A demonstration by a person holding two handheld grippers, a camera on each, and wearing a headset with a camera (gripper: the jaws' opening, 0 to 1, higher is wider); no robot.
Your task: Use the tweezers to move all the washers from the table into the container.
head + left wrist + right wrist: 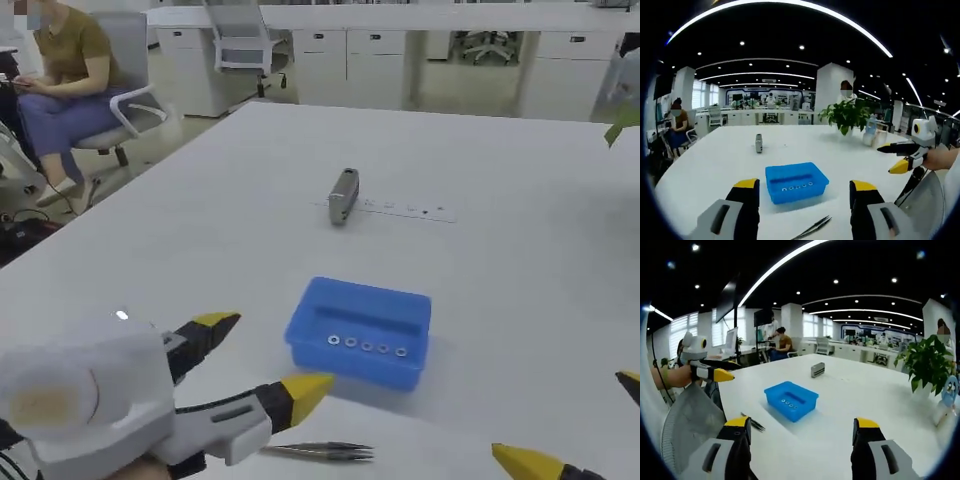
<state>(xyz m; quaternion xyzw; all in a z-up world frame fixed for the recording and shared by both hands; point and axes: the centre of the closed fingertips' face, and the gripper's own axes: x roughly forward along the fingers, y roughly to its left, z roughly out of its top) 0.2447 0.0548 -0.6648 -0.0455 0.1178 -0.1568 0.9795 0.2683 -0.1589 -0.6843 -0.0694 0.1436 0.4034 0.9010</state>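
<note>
Jaws of the left hand-held gripper are standing wide apart and holding nothing, and the tool is hovering over the white table just left of the blue container and nearer the person. In the left gripper view, this hand-held gripper is pointing straight at the container.

Tweezers are lying flat on the table on the near side of the container, apart from it and untouched by either tool; they are also showing in the left gripper view and the right gripper view.

Five washers are sitting in a row inside the container, along its near wall. A grey metal block is standing well beyond the container.

To the container's near right, the right hand-held gripper is hanging with its jaws spread wide and nothing between them, as its own view is showing.
</note>
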